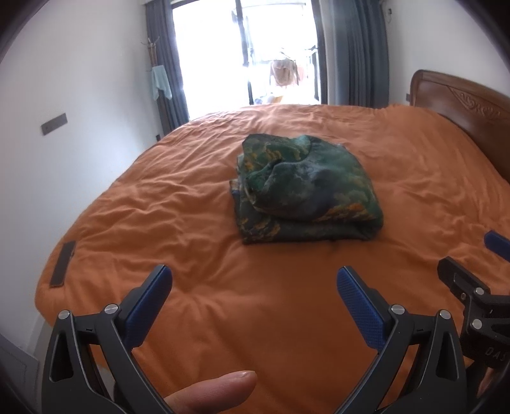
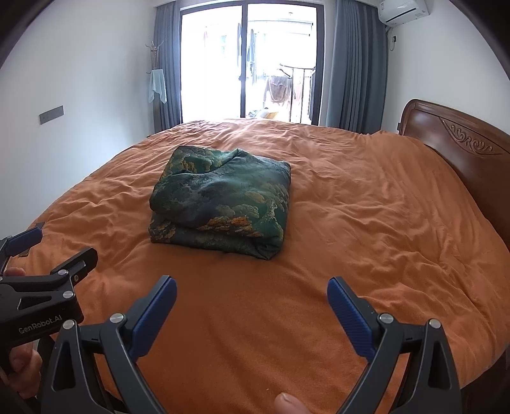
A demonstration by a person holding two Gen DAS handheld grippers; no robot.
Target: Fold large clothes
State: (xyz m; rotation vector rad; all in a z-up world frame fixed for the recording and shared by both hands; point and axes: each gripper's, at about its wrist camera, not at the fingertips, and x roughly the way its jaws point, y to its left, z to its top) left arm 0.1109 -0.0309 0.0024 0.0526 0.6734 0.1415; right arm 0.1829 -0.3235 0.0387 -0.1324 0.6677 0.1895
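Left wrist view, nearest item: left claw (image 1: 254,276), black arms with blue pads, spread wide and released, holding nothing. A thumb tip (image 1: 216,390) shows at the bottom edge between the arms. Beside it at the right edge: part of the right claw (image 1: 471,254), one blue pad and one black finger in sight, set apart.

Right wrist view, nearest item: right claw (image 2: 251,285), same build, also spread wide and released, empty. A fingertip (image 2: 291,403) shows at the bottom edge. At the left edge: the left claw (image 2: 60,246) seen from the side, its body marked "GenRobot.AI".

Under both claws: bed (image 1: 255,318) with a wrinkled orange cover, bare just ahead of the pads.

Next: dark flat strip (image 1: 62,264) lying on the cover near the bed's left edge; what it is cannot be told.

Middle of bed: garment (image 1: 302,188), green with orange and grey pattern, folded into a thick squarish bundle, upper layers somewhat rumpled. It lies well ahead of both claws, touched by neither. Same garment (image 2: 220,199) in the right view, left of centre.

Right side: carved wooden headboard (image 2: 459,140).

Left wall: grey plate (image 2: 51,114); past it, a coat stand with a pale blue cloth (image 2: 157,84).

Far end: glass door (image 2: 251,60) between grey curtains (image 2: 353,63), laundry hanging outside. Upper right: air conditioner (image 2: 403,9).
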